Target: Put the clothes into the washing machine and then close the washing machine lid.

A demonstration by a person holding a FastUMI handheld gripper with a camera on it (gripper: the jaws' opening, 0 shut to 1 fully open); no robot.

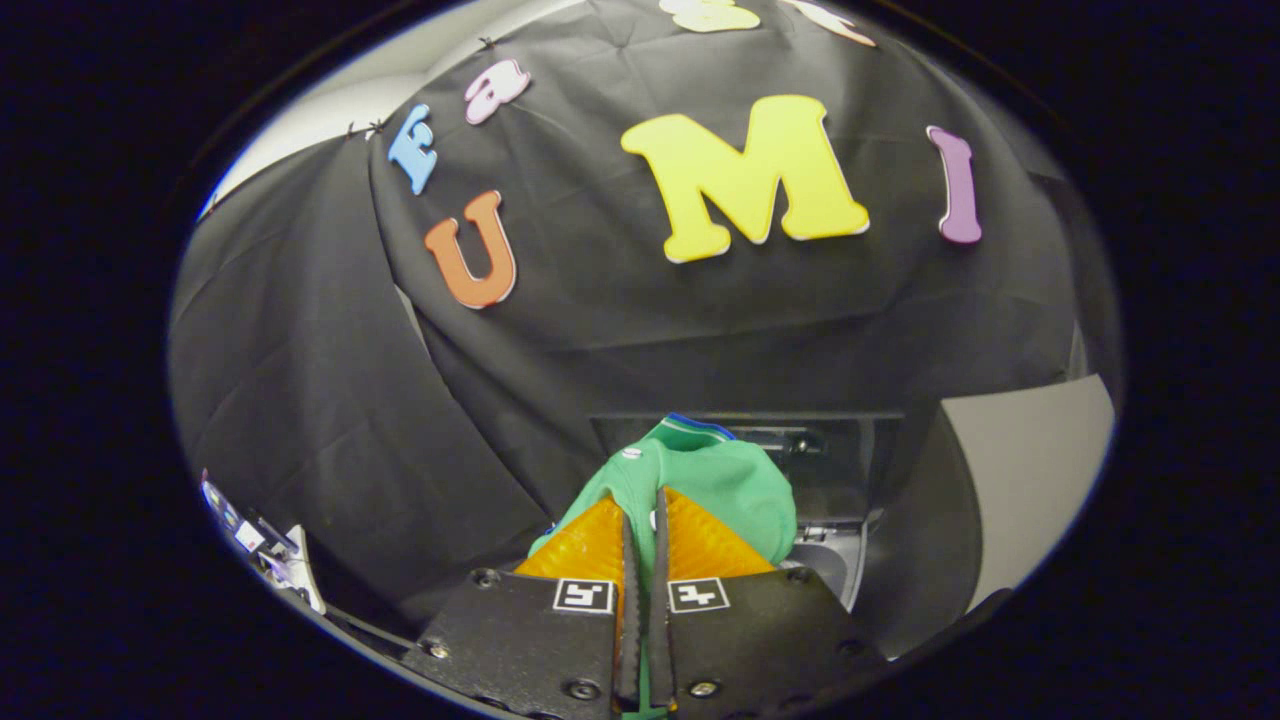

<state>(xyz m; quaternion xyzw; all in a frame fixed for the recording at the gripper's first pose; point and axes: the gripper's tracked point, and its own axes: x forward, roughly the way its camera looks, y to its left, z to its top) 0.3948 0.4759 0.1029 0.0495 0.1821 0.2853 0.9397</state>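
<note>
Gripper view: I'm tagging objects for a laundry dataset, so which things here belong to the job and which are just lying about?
Job:
- green garment, pinched between the fingers
- gripper, shut on it
- washing machine, dark opening just beyond the garment

Lying about:
- small clutter by the cloth wall, too small to identify

gripper view | rides on gripper (643,520) | faces forward | close to booth wall (650,330)
</note>
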